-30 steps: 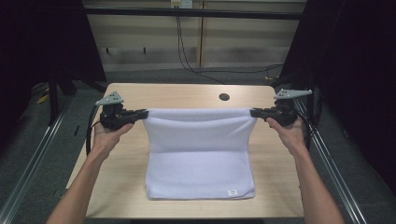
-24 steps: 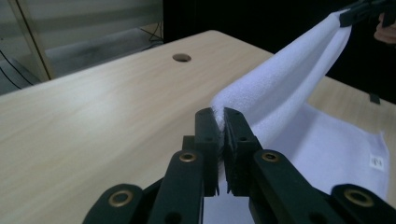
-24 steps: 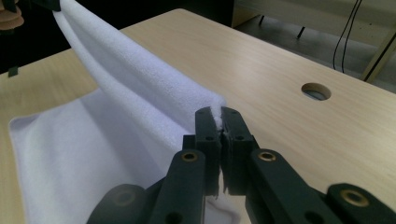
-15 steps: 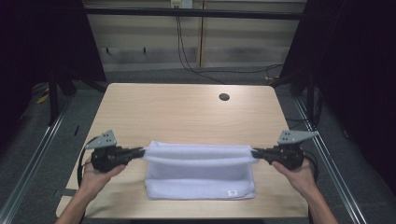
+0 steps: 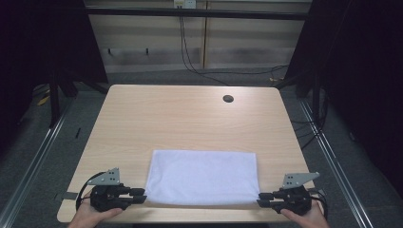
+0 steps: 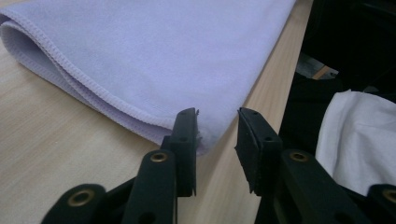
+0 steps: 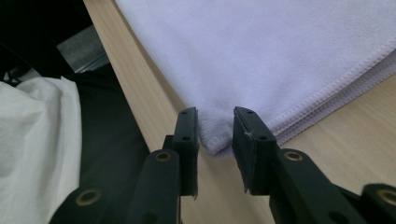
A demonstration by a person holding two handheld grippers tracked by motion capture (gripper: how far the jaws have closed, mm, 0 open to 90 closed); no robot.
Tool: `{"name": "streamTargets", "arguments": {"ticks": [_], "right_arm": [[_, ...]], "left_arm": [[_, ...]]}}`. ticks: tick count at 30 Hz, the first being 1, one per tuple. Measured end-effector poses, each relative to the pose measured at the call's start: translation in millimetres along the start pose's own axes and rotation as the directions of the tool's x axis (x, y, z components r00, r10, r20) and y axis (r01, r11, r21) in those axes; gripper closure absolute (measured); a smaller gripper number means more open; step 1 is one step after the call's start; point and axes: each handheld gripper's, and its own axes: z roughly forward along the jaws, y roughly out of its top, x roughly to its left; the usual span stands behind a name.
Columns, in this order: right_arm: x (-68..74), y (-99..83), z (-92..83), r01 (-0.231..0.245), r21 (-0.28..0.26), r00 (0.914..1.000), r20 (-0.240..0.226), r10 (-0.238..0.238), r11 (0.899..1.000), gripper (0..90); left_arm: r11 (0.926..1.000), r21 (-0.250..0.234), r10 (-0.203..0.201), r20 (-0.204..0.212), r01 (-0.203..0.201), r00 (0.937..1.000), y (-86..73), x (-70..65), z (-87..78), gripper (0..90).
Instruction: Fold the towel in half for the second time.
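We see a folded white cloth (image 5: 202, 177) lying flat on the tabletop (image 5: 190, 123), between the two grippers. The left gripper (image 5: 139, 195) sits at the cloth's near left corner, jaws apart, the corner just ahead of them. The right gripper (image 5: 263, 199) sits at the near right corner, jaws likewise apart, the corner tip between them and unclamped.

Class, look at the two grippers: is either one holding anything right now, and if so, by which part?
Nothing is held. The left gripper and right gripper are both open, each with a near corner of the folded white towel lying between its parted jaws.
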Motion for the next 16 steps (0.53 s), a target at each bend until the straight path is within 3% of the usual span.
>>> {"name": "streamTargets", "arguments": {"ticks": [3, 5, 7, 10, 12, 15, 16], "right_arm": [[-1.1, -0.2, -10.7, -0.022, -0.093, 0.9983, 0.052, 0.027, 0.995, 65.8], [-7.5, 3.3, -16.3, -0.050, -0.175, 0.9921, 0.105, 0.069, 0.983, 58.9], [-14.0, 5.5, -17.6, -0.049, -0.216, 0.9840, 0.157, 0.084, 0.975, 54.1], [-23.5, 7.2, -17.4, -0.074, -0.243, 0.9696, 0.209, 0.127, 0.967, 48.1], [-29.0, 6.0, -17.7, -0.067, -0.264, 0.9583, 0.252, 0.136, 0.962, 44.2], [-33.5, 2.4, -22.9, -0.107, -0.310, 0.9500, 0.248, 0.189, 0.945, 38.5], [-33.5, 2.4, -22.9, -0.107, -0.310, 0.9500, 0.248, 0.189, 0.945, 38.5]], "left_arm": [[0.9970, -0.074, -0.031, -0.069, 0.026, 0.9971, 5.3, 2.8, -5.6, 56.7], [0.9886, -0.135, -0.085, -0.134, 0.066, 0.9873, 9.6, 12.5, -9.0, 52.9], [0.9754, -0.186, -0.154, -0.187, 0.119, 0.9702, 11.6, 28.3, -8.1, 48.4], [0.9688, -0.185, -0.203, -0.215, 0.165, 0.9552, 13.8, 50.7, -2.4, 45.7], [0.9686, -0.180, -0.213, -0.249, 0.171, 0.9447, 13.5, 55.7, -1.5, 43.1], [0.9682, -0.197, -0.202, -0.255, 0.154, 0.9456, 10.0, 52.6, -4.9, 39.9], [0.9682, -0.197, -0.202, -0.255, 0.154, 0.9456, 10.0, 52.6, -4.9, 39.5]]}}
